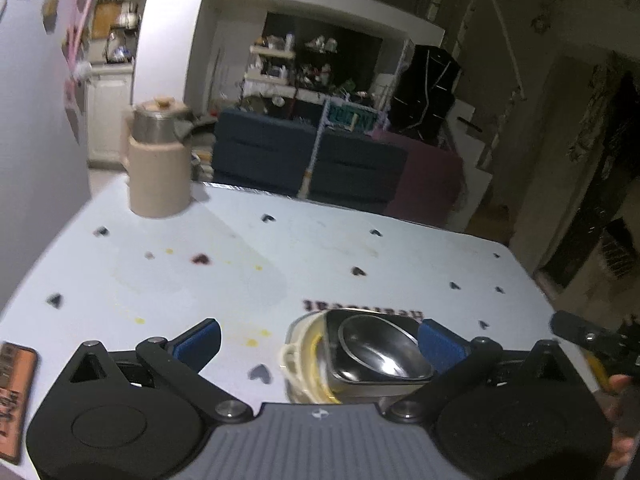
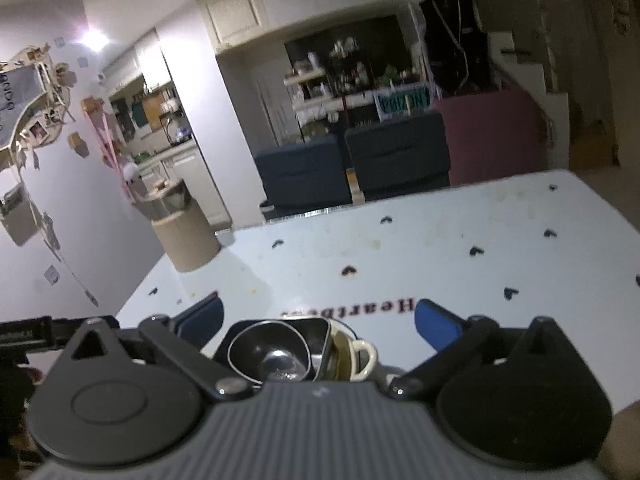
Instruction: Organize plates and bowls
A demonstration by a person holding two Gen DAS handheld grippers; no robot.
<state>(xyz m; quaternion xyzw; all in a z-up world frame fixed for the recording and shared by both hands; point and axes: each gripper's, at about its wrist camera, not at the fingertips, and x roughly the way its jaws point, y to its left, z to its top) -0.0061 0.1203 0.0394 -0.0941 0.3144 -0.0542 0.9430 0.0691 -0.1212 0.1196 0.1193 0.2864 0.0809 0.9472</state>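
Observation:
A round steel bowl sits nested in a square steel dish, which rests in a cream dish with handles on the white table. My left gripper is open, with the stack just inside its right finger. The same stack shows in the right wrist view: the bowl, the square dish and the cream dish. My right gripper is open and holds nothing, with the stack low between its fingers, close to the camera.
A beige and steel kettle stands at the table's far left corner; it also shows in the right wrist view. A brown patterned object lies at the near left edge. The wall is on the left. Sofas stand beyond the table's far edge.

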